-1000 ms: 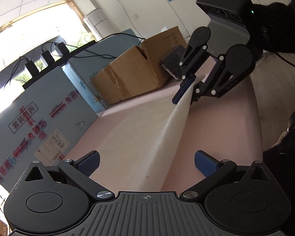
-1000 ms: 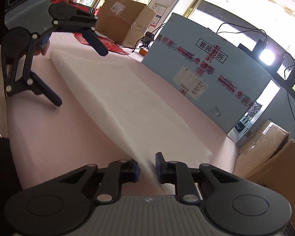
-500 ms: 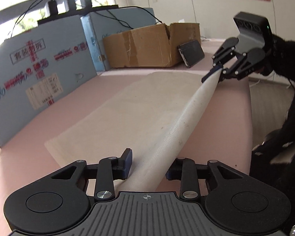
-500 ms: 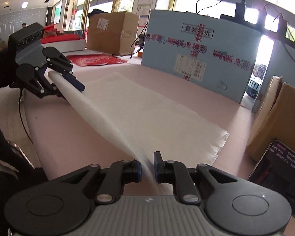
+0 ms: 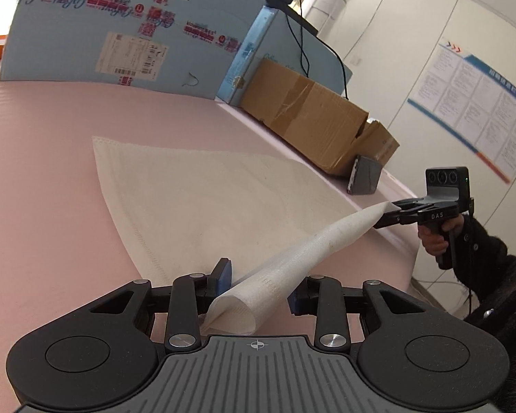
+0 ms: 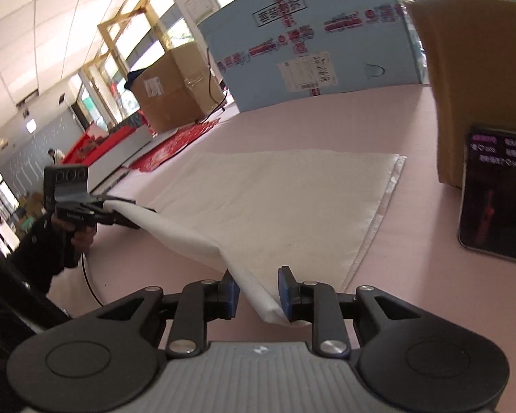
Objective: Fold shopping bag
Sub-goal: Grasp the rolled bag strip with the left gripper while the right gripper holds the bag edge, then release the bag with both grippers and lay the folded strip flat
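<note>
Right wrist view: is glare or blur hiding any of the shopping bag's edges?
No. Right wrist view: the windows are blown out and the cardboard box and phone at the right are smeared, but the shopping bag reads clearly. Left wrist view: even light, only the wall poster is blurred; fisheye bends the table edge.

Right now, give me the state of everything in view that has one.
shopping bag: near edge lifted between both grippers, rest flat on the table.
left gripper: just closed, shut on the bag's rolled edge.
right gripper: jaws just opening, bag edge loose between them.
cardboard box: flaps open.
phone: screen lit, propped against the box.
</note>
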The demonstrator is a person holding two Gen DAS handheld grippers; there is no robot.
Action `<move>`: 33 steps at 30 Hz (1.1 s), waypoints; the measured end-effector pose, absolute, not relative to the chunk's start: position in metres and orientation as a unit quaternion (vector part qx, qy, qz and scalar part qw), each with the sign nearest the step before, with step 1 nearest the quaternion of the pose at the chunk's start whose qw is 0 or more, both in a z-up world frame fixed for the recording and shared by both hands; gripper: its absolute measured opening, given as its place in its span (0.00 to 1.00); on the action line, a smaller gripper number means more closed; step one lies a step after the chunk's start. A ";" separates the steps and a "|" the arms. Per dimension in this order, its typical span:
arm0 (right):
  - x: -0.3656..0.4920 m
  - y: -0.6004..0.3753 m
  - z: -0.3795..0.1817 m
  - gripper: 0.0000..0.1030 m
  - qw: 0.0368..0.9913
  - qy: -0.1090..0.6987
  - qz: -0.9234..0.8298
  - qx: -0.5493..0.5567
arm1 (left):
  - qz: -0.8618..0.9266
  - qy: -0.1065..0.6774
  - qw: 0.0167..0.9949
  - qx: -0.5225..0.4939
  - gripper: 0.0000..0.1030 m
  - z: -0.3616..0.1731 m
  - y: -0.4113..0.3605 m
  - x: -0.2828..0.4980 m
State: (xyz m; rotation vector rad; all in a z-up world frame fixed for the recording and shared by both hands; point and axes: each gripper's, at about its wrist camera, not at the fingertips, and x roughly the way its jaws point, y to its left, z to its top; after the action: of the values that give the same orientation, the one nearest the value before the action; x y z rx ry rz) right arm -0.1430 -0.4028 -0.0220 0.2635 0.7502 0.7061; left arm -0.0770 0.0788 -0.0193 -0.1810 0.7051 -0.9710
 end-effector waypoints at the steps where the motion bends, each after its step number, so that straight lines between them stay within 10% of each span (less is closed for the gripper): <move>1: -0.141 -0.406 -0.024 0.28 0.861 0.358 0.333 0.140 | -0.456 0.326 0.824 -0.083 0.31 -0.019 0.079 -0.079; 6: -0.136 -0.401 -0.023 0.27 0.867 0.361 0.308 0.152 | -0.440 0.271 0.853 -0.077 0.51 -0.004 0.080 -0.094; 13: -0.138 -0.389 -0.018 0.28 0.885 0.352 0.258 0.163 | -0.383 0.302 0.857 -0.167 0.16 -0.003 0.089 -0.096; 24: -0.162 -0.337 -0.017 0.31 0.955 0.297 0.015 0.014 | -0.336 0.323 0.876 -0.124 0.14 -0.015 0.086 -0.108; 33: -0.195 -0.271 0.010 0.53 0.985 0.156 0.057 -0.057 | -0.355 0.315 0.876 -0.090 0.14 -0.013 0.085 -0.108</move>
State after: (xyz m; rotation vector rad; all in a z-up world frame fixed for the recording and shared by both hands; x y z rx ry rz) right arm -0.1950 -0.2710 0.0103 -0.1141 0.3130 0.1143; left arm -0.1076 0.0853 -0.0129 -0.1882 0.6579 -0.7406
